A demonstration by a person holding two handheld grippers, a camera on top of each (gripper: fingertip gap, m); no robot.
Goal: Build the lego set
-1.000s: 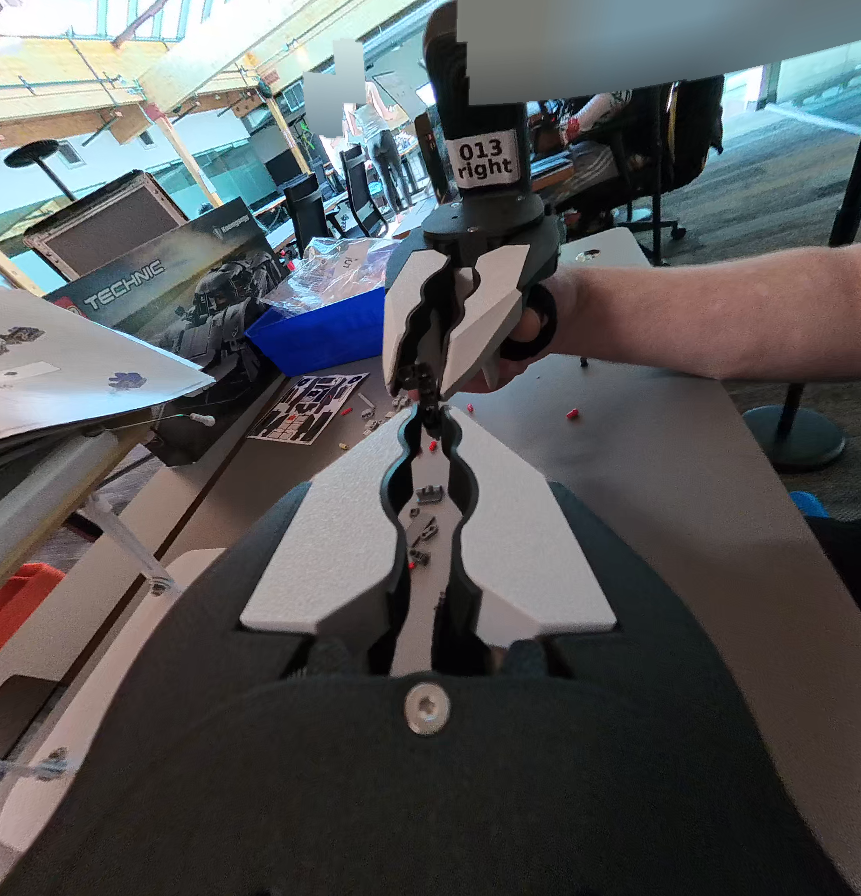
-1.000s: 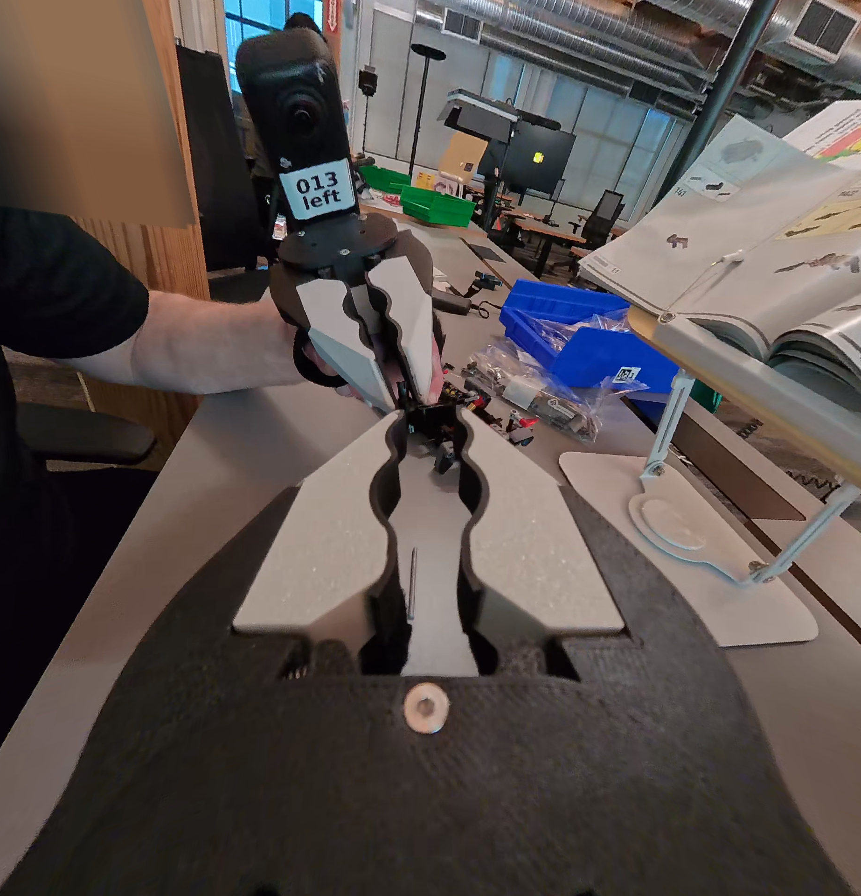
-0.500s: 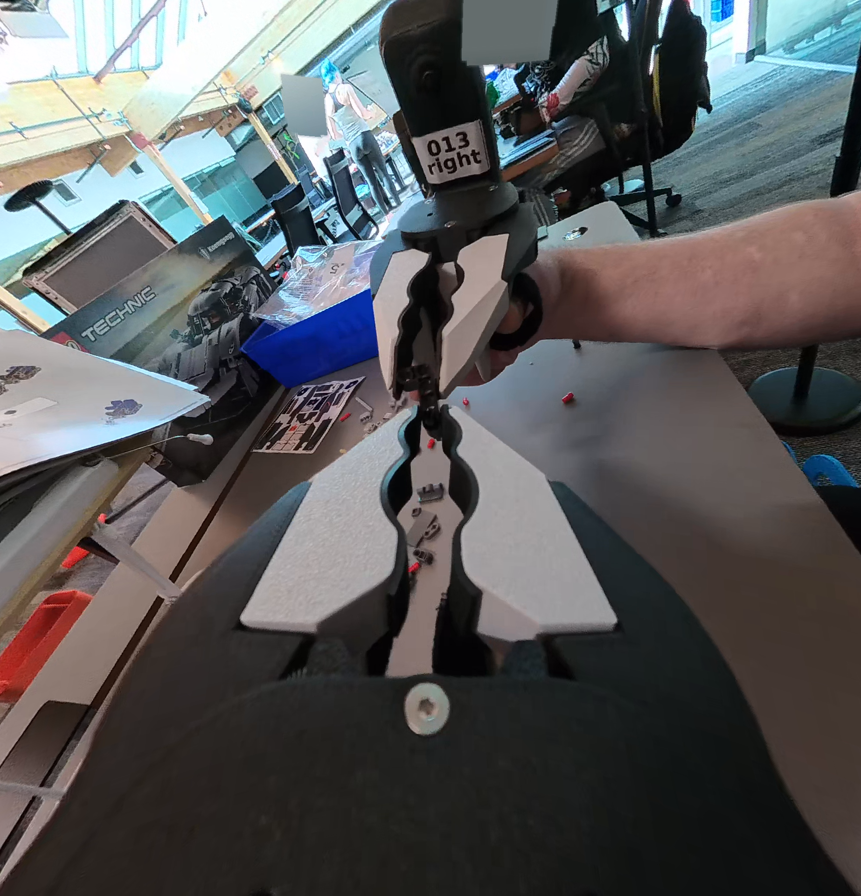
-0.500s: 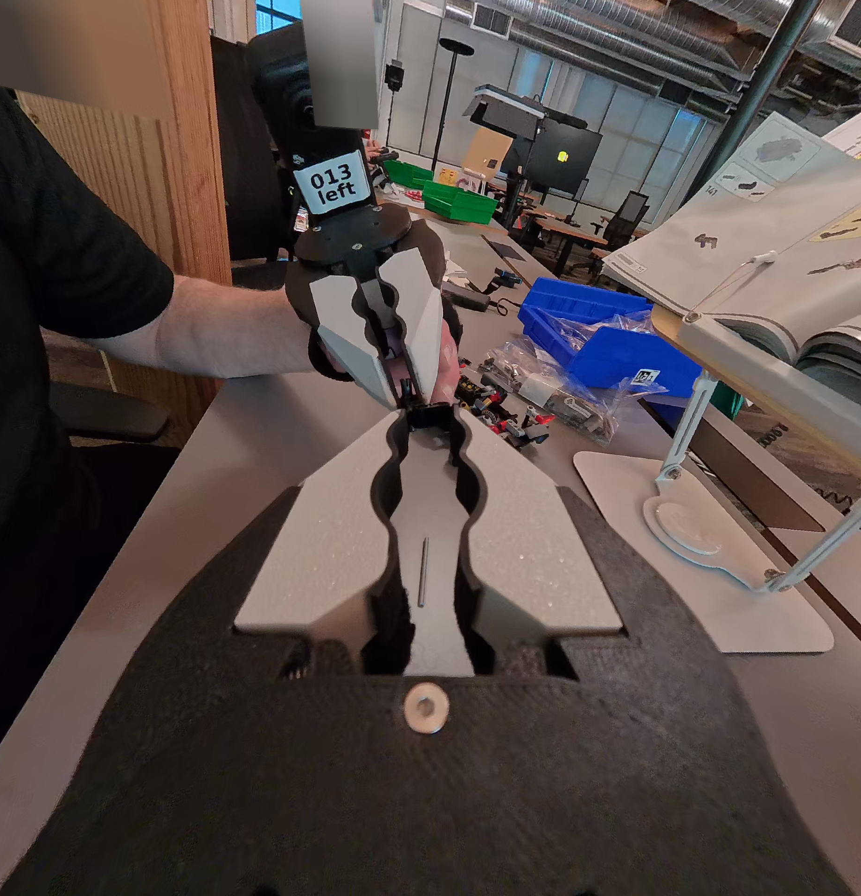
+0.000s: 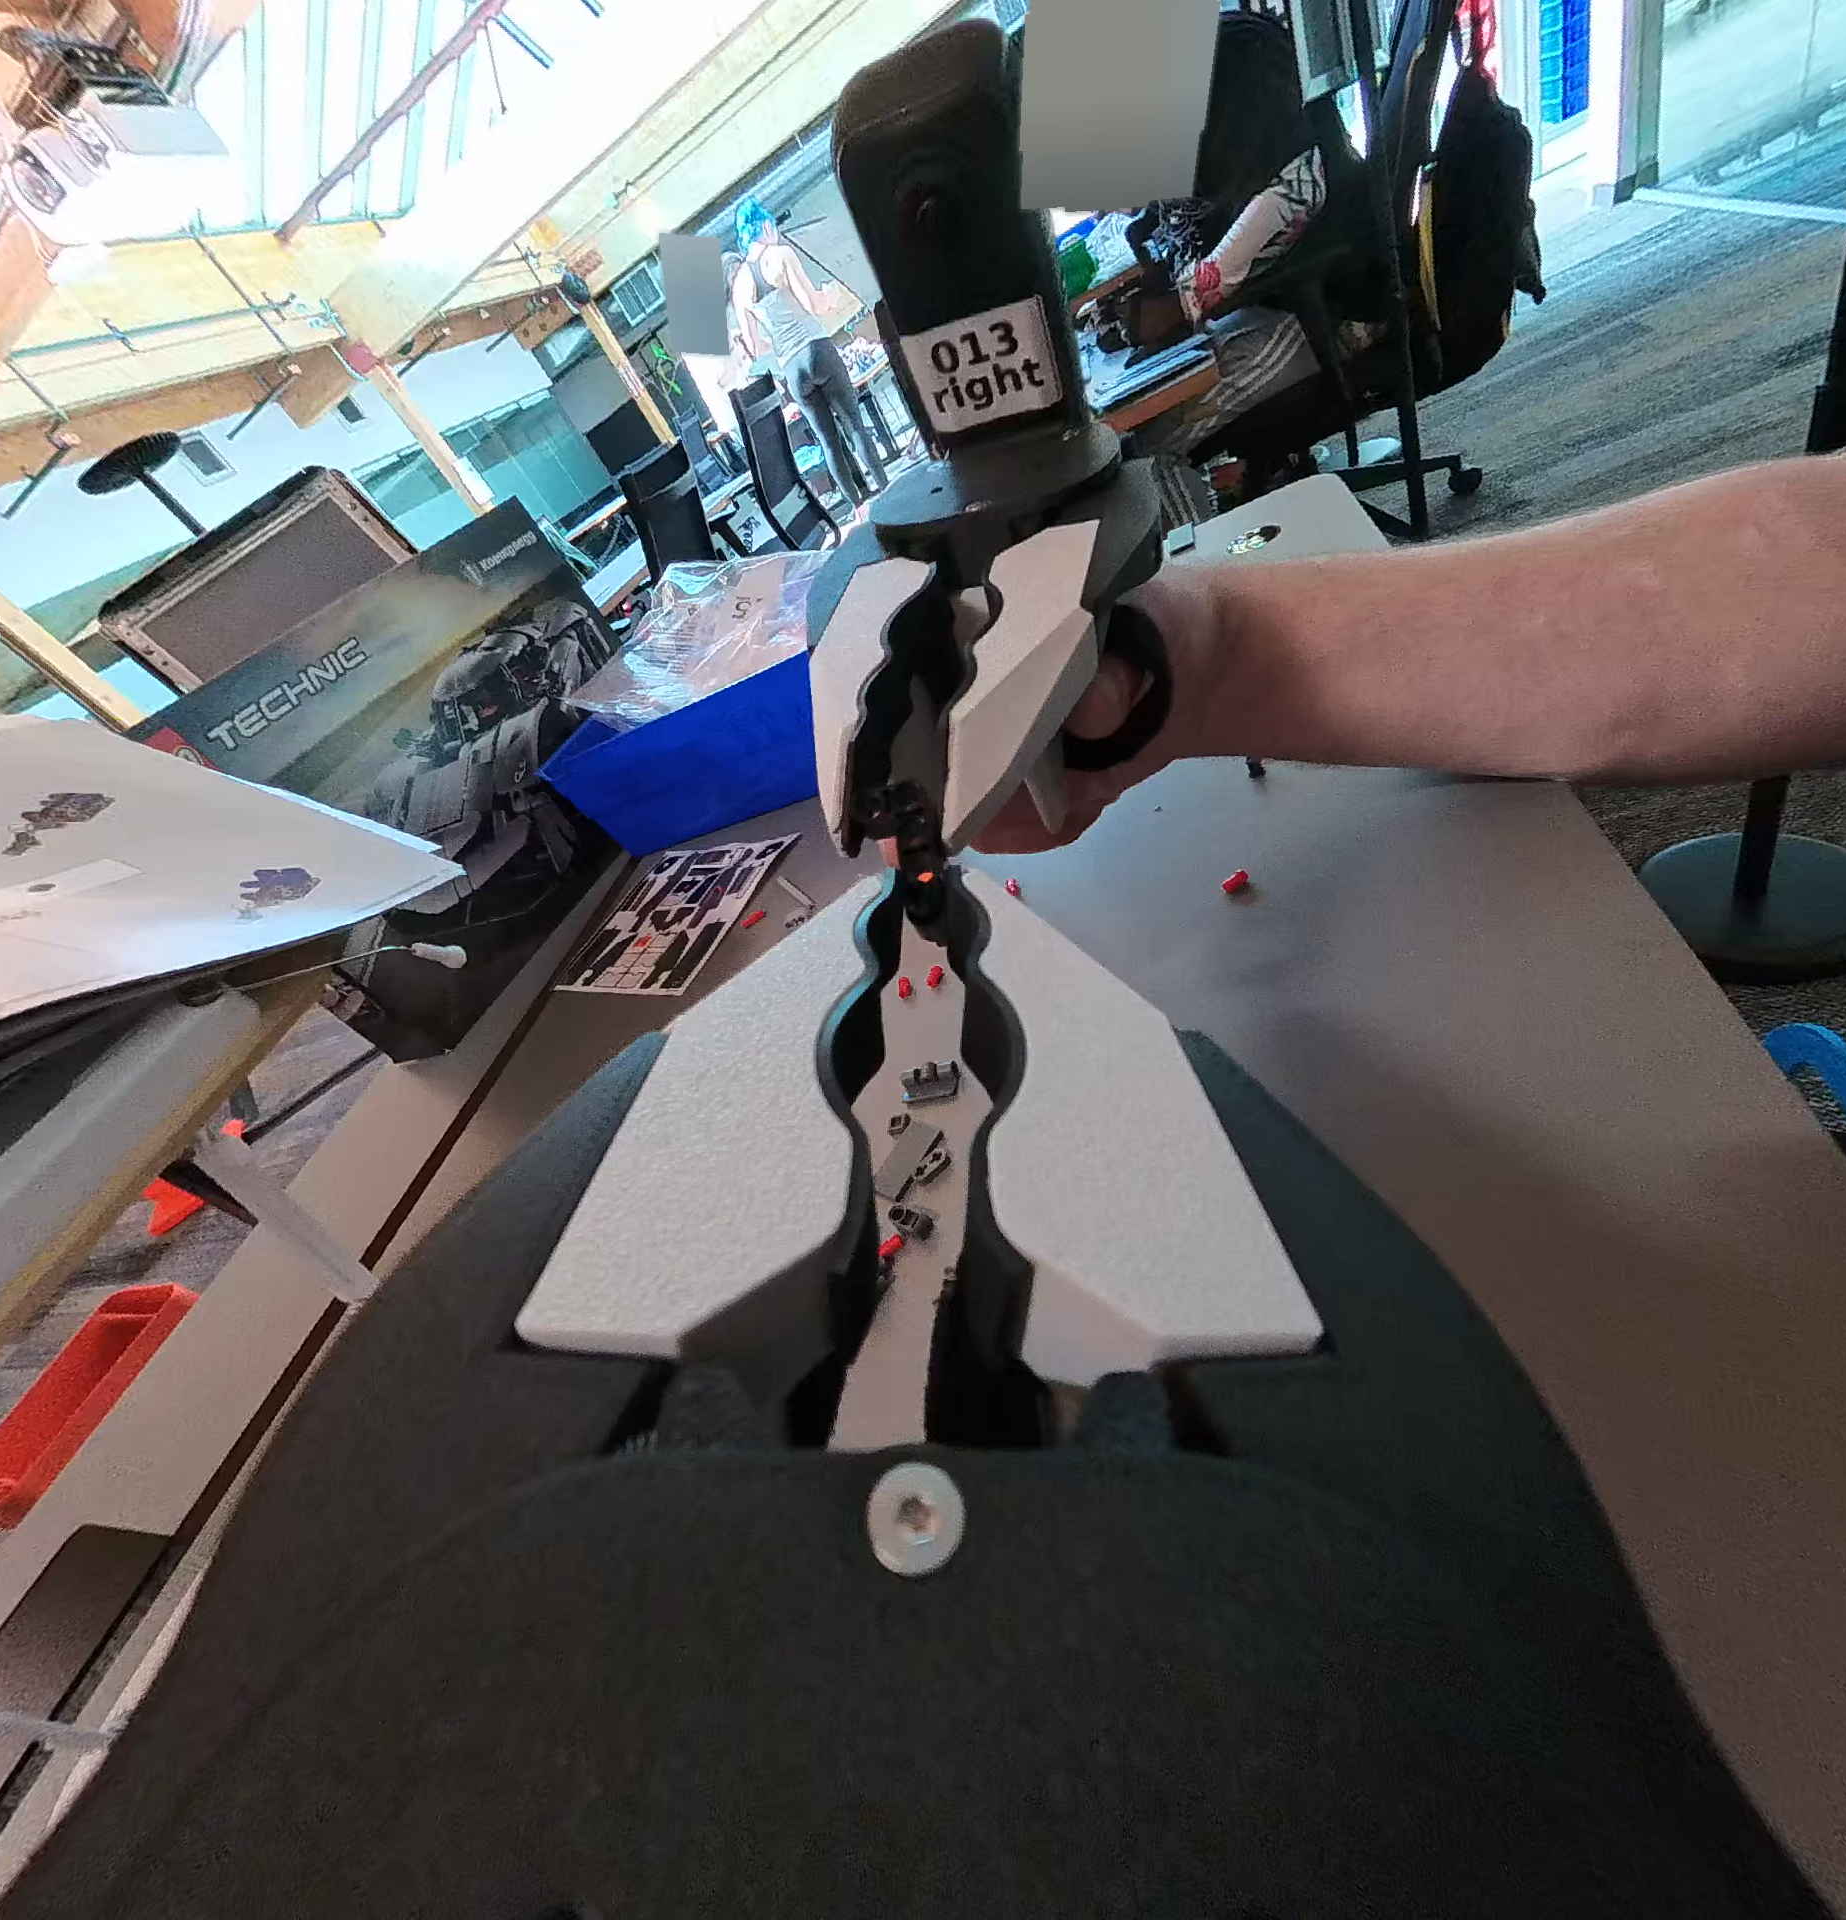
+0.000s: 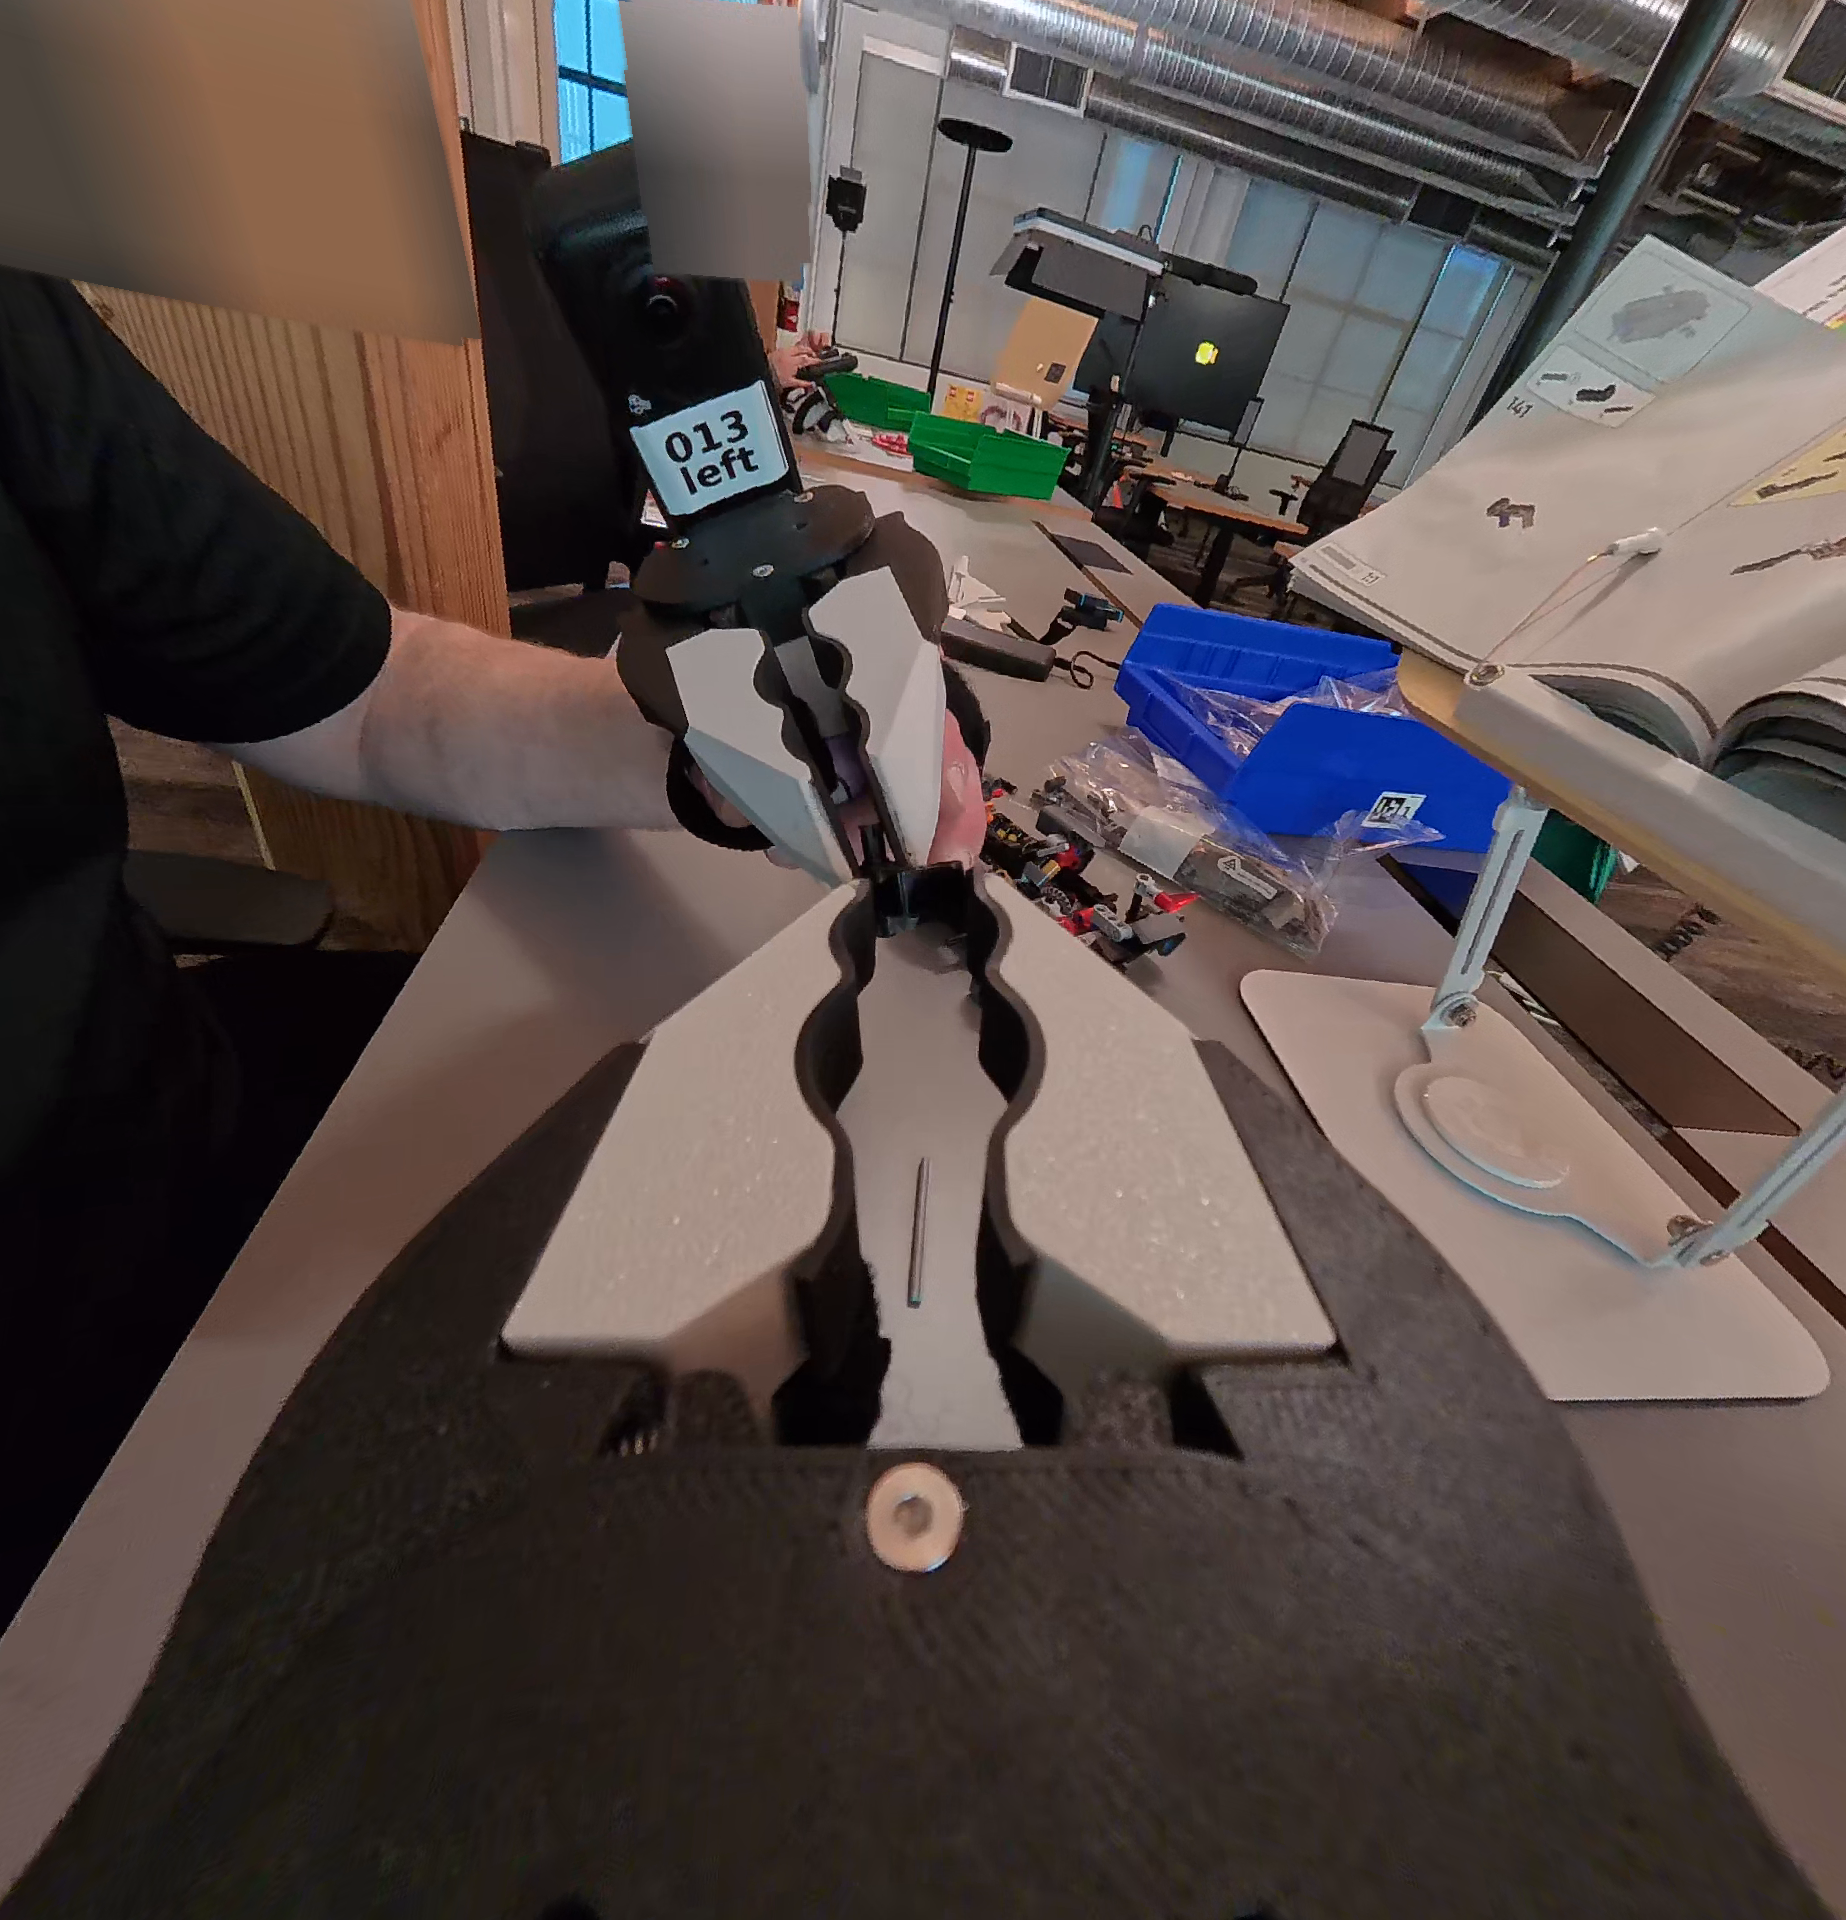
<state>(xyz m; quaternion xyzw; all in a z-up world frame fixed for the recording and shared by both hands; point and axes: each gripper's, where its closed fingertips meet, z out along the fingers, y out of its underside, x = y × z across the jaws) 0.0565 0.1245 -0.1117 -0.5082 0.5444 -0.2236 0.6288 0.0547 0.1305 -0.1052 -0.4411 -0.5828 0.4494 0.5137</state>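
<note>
My two grippers meet tip to tip above the grey table (image 5: pixel 1418 1039). In the left wrist view my left gripper (image 5: pixel 921 906) is shut on the lower end of a small black toy-brick part (image 5: pixel 921 871) with an orange-red spot on it. My right gripper (image 5: pixel 898 826) comes down from above and grips the upper end. In the right wrist view my right gripper (image 6: pixel 919 904) is shut on a black block-like piece (image 6: pixel 914 896). The left gripper (image 6: pixel 869 847) pinches a thin black part that touches this block. Whether the two parts are joined cannot be told.
Loose red pins (image 5: pixel 1233 881) and grey pieces (image 5: pixel 929 1081) lie on the table, with a sticker sheet (image 5: pixel 680 920), a blue bin (image 5: pixel 690 758) and a set box (image 5: pixel 399 717). A parts pile (image 6: pixel 1085 883), bags (image 6: pixel 1210 821), a thin axle (image 6: pixel 917 1231) and an open booklet (image 6: pixel 1677 520) on a stand (image 6: pixel 1501 1174) also show. My left and right fingertips are right by each other.
Both grippers stay closed on the black parts, tip to tip. The pair has shifted and tilted slightly; the grasps look unchanged.
</note>
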